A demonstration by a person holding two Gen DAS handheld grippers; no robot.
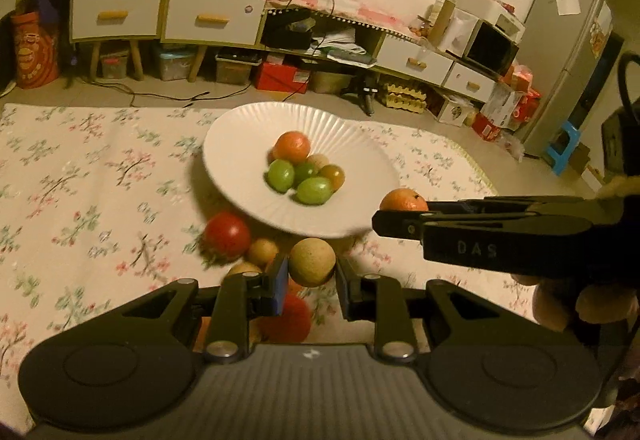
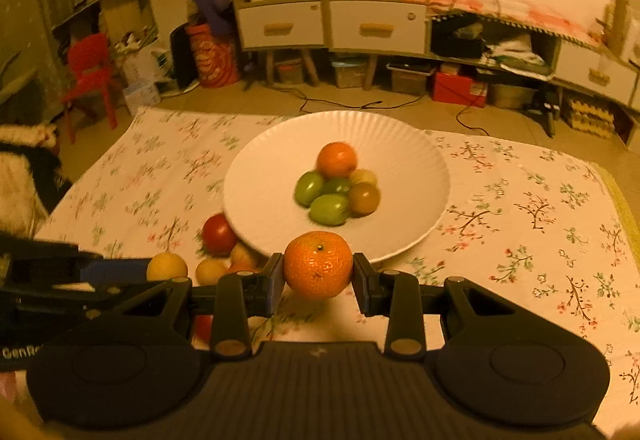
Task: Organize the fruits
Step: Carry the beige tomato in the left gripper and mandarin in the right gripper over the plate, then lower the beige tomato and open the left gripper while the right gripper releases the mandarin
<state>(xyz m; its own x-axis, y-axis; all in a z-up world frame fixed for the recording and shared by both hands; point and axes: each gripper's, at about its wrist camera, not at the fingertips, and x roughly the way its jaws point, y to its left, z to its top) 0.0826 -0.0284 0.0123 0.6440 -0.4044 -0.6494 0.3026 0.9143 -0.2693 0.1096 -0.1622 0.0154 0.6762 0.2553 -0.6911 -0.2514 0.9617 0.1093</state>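
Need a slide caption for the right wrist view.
Right hand-held gripper holds a mandarin before the white plate of fruit.

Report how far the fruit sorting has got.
Done: an orange, green fruits and brownish ones already sit in the white plate.

In hand: the right gripper holds a mandarin near the plate's rim; the left gripper holds a tan round fruit.

Left: a red tomato and small yellowish fruits lie on the floral cloth.
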